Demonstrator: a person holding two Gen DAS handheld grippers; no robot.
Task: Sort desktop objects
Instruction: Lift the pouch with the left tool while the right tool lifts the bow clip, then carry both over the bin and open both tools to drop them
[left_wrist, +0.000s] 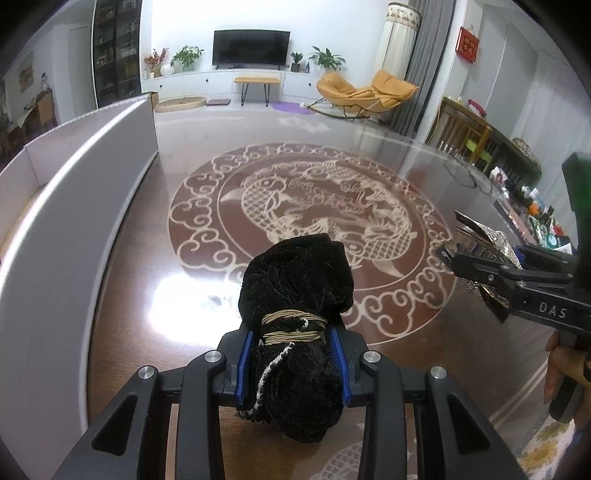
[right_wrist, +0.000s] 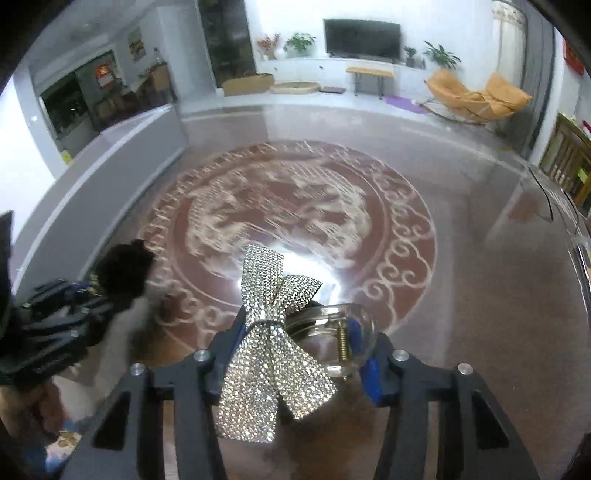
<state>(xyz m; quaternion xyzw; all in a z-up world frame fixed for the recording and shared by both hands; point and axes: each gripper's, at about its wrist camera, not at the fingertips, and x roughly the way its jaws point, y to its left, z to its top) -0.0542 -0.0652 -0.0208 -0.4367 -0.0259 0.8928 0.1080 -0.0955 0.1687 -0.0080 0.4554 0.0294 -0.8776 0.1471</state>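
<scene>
My left gripper is shut on a black fuzzy bow hair tie bound with beige cord, held above the brown table with the fish medallion. My right gripper is shut on a silver rhinestone bow hair clip with a clear plastic claw and brass spring. The right gripper also shows at the right of the left wrist view, holding the rhinestone clip. The left gripper with the black bow shows at the left of the right wrist view.
A white open cardboard box stands along the table's left side, also in the right wrist view. Cluttered small items lie at the far right. A thin black cable lies near the table's right edge.
</scene>
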